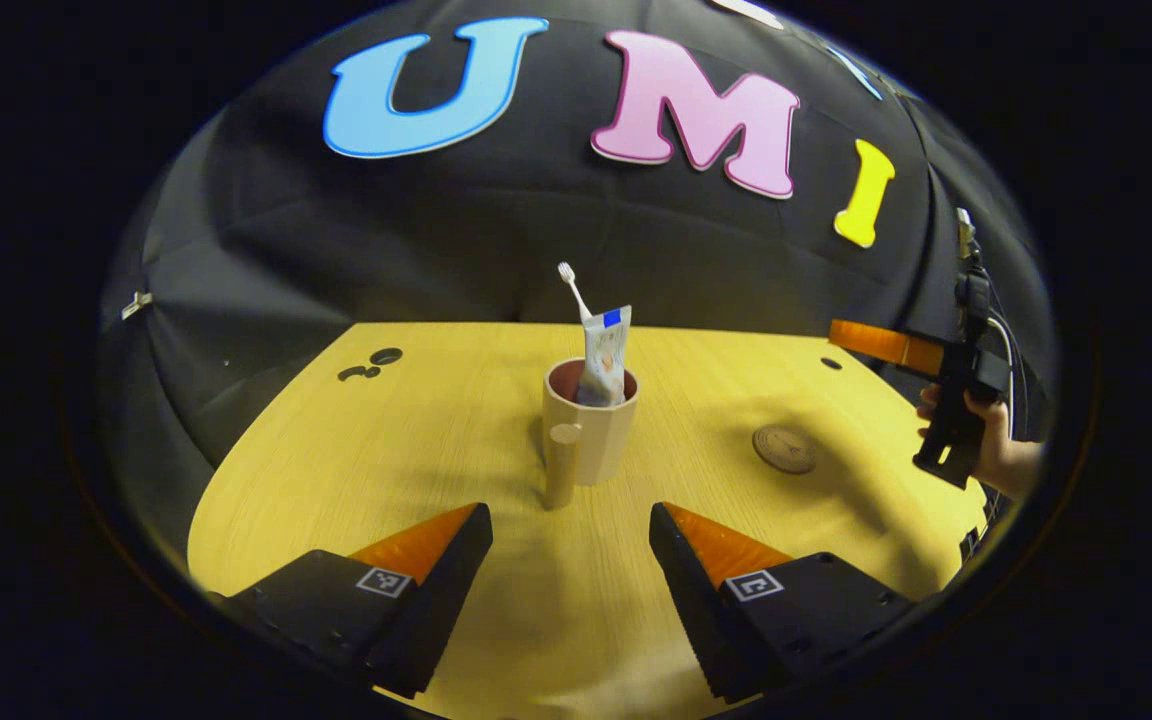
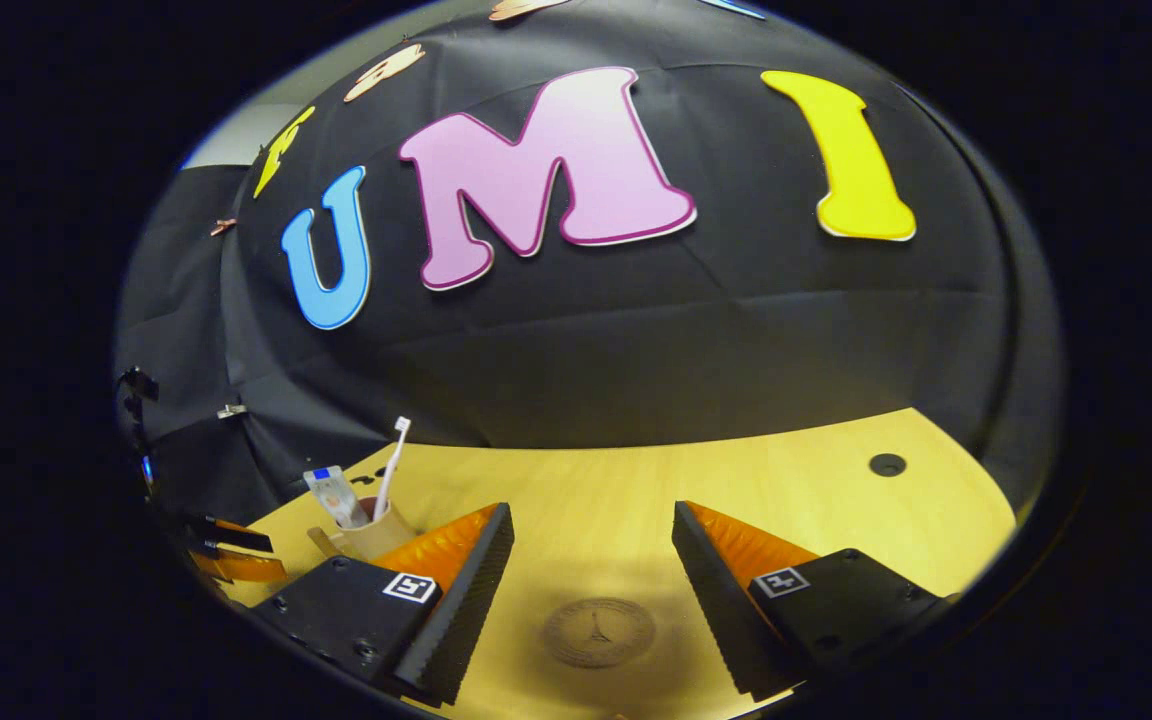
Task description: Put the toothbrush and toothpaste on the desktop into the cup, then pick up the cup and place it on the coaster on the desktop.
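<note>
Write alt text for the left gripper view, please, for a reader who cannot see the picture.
A cup stands upright on a yellow wooden table, holding a toothbrush and a toothpaste tube, with its handle toward the camera. The left gripper is open in front of the cup, apart from it. To the right lies a round coaster, and farther right a hand holds the right gripper.

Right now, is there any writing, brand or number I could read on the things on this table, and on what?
toothpaste tube: print too blurred to read.
coaster: embossed emblem, any lettering too small to read.
left gripper, right gripper: square pattern tags, no words.
Nothing can be quoted.
</note>
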